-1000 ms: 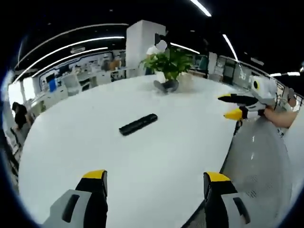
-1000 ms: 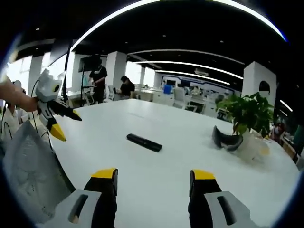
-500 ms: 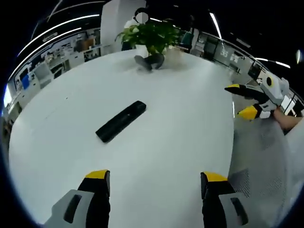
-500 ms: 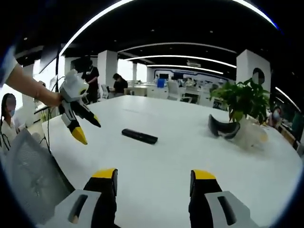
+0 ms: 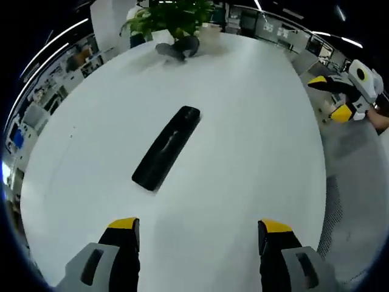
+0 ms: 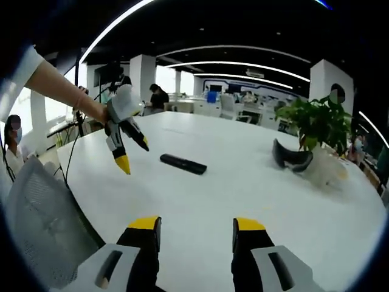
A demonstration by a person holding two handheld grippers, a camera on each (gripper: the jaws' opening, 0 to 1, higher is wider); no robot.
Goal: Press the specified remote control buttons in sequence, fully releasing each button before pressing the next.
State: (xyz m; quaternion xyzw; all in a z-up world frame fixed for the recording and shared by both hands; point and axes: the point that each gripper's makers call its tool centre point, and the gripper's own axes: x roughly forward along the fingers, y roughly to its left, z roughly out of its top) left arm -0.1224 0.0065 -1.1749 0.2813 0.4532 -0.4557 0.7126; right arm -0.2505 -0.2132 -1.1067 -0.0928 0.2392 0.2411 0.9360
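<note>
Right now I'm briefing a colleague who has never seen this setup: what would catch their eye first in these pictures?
First, the black remote control lying alone and slantwise on the big white table, with both grippers apart from it. Next, the left gripper, held in a hand, pointing down toward the table near the remote, jaws open. At the table's far end stands a leafy potted plant with a dark curved object beside it.

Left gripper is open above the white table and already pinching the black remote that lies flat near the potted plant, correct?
Not pinching. In the left gripper view the left gripper is open with bare table between its jaws, and the remote lies flat ahead of it, untouched. The right gripper view shows the same gap. The potted plant stands further back.
</note>
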